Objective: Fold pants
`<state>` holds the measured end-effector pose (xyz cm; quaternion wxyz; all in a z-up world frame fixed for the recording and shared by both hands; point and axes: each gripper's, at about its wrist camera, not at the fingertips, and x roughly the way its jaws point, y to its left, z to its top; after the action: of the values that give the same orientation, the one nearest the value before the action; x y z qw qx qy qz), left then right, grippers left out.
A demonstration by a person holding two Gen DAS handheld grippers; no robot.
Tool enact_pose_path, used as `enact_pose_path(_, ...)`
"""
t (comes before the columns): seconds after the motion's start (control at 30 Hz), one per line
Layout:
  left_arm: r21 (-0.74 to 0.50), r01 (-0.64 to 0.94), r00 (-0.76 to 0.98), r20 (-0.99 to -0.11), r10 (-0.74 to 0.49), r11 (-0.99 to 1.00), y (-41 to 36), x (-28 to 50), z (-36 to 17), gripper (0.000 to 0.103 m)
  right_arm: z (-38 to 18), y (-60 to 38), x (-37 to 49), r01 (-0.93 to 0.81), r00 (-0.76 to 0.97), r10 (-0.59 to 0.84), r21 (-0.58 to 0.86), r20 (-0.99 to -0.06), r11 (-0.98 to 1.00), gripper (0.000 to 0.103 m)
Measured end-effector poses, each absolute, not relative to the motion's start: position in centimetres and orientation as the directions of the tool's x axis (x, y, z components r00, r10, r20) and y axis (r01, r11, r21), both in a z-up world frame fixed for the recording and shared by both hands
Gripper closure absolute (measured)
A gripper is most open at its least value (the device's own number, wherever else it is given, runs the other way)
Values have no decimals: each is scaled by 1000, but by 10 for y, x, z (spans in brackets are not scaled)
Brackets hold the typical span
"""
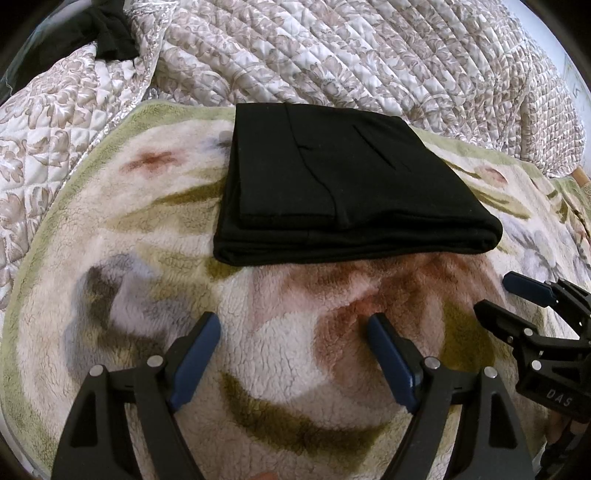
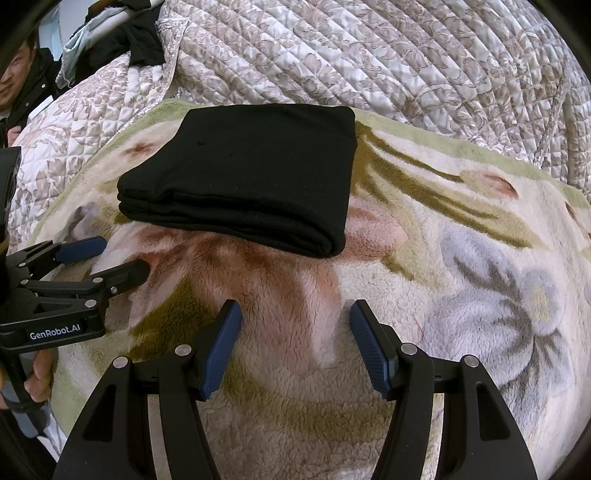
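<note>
Black knit pants (image 1: 343, 184), folded into a thick, roughly rectangular stack with layered edges along the near side, lie flat on a fleecy blanket (image 1: 280, 343) printed with green, rust and grey floral shapes. Left wrist view: left gripper (image 1: 293, 332) hovers over bare fleece just short of the stack, jaws spread wide, nothing between the ribbed blue pads (image 1: 195, 362). Right gripper (image 1: 517, 295) enters at the right edge, black plastic frame, jaws apart and empty. Behind the blanket, a quilted bedspread (image 1: 369, 48) with a beige leaf pattern in diamond stitching; a dark garment (image 1: 110, 33) sits crumpled at upper left.

Right wrist view: pants (image 2: 251, 166) again on the blanket (image 2: 461, 258), rounded fold facing the camera (three or four layers show at the left corner). Right gripper (image 2: 295, 321) jaws apart, empty, short of the stack. Left gripper (image 2: 110, 258) at left, jaws parted over the fleece, touching no cloth; a hand (image 2: 37, 376) grips its handle. Quilted bedspread (image 2: 406, 55) behind; a person (image 2: 14, 85) at far left edge.
</note>
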<state>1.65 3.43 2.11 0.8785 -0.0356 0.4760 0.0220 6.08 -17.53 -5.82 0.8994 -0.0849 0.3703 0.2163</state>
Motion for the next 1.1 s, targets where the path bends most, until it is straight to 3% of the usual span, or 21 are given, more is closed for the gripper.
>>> enact_pose_path(1.1, -46, -76, 541, -841, 3, 996, 36, 18, 22, 18, -58, -176, 60, -453, 636, 327, 5, -699, 892, 40)
